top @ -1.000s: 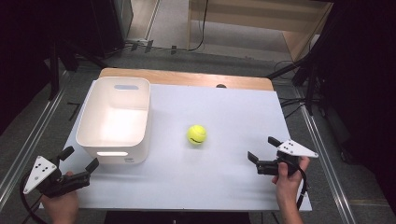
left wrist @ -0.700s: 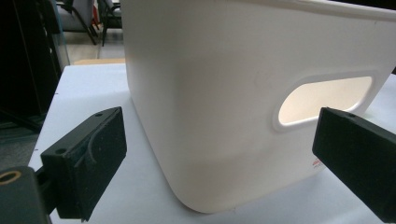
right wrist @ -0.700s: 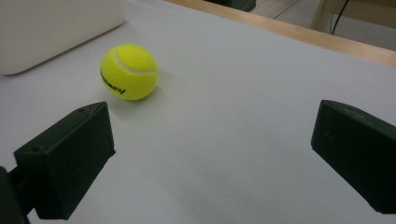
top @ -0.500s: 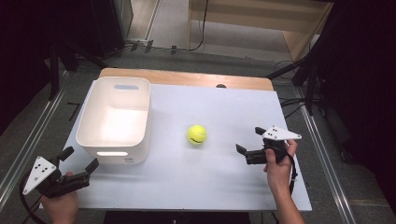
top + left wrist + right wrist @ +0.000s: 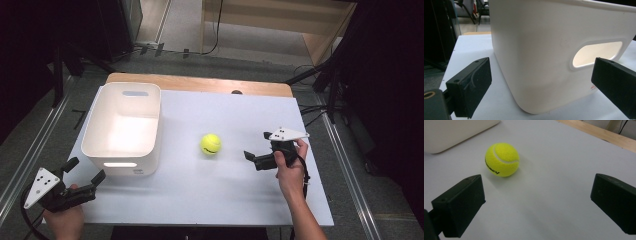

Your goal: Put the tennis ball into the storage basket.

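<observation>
A yellow tennis ball [image 5: 211, 144] lies on the white tabletop [image 5: 220, 195], just right of an empty white plastic bin [image 5: 95, 122]. My right gripper [image 5: 256, 145] is open, a short way right of the ball and pointing at it. In the right gripper view the ball [image 5: 502, 159] sits beyond the jaws and left of centre, with my right gripper [image 5: 536, 195] holding nothing. My left gripper [image 5: 86, 170] is open at the table's front left corner, facing the bin's near wall. In the left gripper view that wall [image 5: 541, 42] and its handle slot [image 5: 596, 53] stand close ahead of my left gripper [image 5: 541, 77].
A wooden strip [image 5: 200, 84] runs along the table's far edge. Metal rails [image 5: 30, 150] flank the table on both sides, and cables lie on the floor behind. Bare tabletop stretches between the two grippers along the front.
My right gripper has moved left and away from the front edge, closing in on the ball. The left gripper, ball and bin have stayed put.
</observation>
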The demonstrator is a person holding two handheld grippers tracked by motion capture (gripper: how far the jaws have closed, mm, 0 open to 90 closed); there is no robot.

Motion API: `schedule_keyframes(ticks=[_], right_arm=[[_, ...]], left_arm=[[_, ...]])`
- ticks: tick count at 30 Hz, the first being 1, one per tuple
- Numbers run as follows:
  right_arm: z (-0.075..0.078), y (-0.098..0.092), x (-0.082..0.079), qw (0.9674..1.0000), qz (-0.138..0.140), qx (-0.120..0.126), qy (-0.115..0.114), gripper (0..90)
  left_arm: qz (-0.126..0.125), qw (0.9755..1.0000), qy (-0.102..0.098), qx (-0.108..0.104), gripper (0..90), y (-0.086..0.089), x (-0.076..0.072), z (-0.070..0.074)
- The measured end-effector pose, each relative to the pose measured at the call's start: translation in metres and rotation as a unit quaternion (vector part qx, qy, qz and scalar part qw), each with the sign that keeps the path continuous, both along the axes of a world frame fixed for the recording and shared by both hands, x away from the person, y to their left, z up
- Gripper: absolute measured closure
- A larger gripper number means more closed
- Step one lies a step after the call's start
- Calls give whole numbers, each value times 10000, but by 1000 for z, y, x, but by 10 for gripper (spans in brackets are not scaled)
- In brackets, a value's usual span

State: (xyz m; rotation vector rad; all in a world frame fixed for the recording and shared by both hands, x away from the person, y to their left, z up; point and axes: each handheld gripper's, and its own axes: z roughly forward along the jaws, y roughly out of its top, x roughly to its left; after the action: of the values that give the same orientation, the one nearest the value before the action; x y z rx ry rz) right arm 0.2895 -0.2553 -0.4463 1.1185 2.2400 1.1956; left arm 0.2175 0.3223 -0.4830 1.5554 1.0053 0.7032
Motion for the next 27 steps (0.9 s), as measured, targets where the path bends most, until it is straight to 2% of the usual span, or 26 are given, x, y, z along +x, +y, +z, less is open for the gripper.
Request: schedule_keyframes(ticks=[12, 18, 27], right_arm=[[7, 19, 22, 9990, 294, -187, 268, 0], [9, 28, 31, 9985, 385, -233, 310, 0], [9, 44, 43, 9962, 632, -339, 493, 0]], left_arm=[[-14, 10000, 15, 41, 28, 0, 0, 0], [-13, 10000, 2, 34, 29, 0, 0, 0], [-29, 10000, -6, 40, 28, -1, 0, 0]])
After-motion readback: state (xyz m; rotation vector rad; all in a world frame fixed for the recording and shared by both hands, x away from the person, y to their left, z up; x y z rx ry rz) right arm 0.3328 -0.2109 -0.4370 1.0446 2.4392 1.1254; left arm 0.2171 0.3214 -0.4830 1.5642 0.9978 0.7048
